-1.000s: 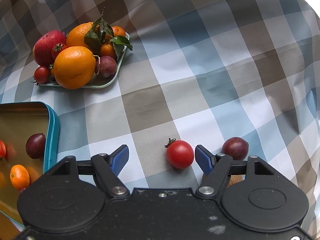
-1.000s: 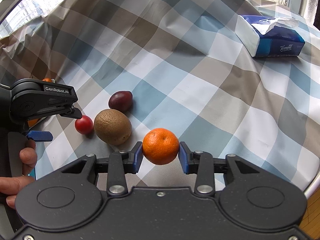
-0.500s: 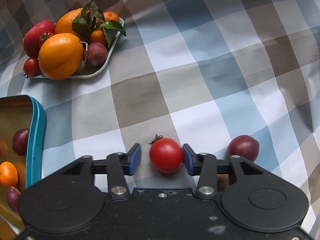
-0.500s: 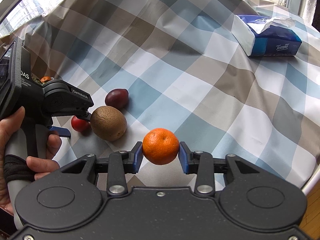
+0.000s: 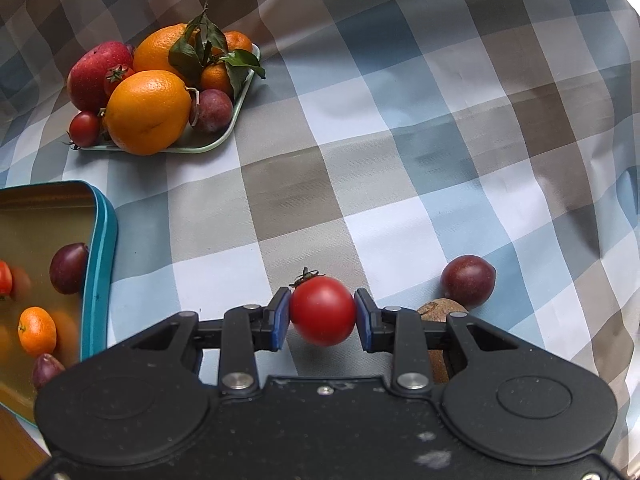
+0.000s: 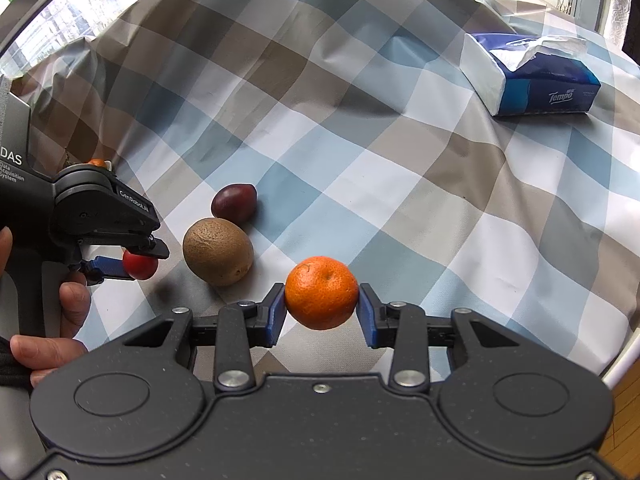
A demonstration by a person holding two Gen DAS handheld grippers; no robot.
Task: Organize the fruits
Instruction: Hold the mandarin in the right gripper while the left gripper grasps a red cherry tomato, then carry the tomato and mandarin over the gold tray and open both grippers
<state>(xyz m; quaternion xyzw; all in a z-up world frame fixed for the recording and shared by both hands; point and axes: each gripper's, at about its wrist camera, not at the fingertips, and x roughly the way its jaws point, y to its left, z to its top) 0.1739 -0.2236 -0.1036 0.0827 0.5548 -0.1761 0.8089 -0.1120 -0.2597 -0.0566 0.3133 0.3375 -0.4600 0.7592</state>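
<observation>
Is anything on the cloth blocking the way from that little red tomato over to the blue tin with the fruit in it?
Nothing visible does. The small red tomato, clamped in the left gripper, has only bare checked tablecloth between it and the blue-rimmed metal tin. The brown kiwi and dark purple plum lie on the opposite side.
</observation>
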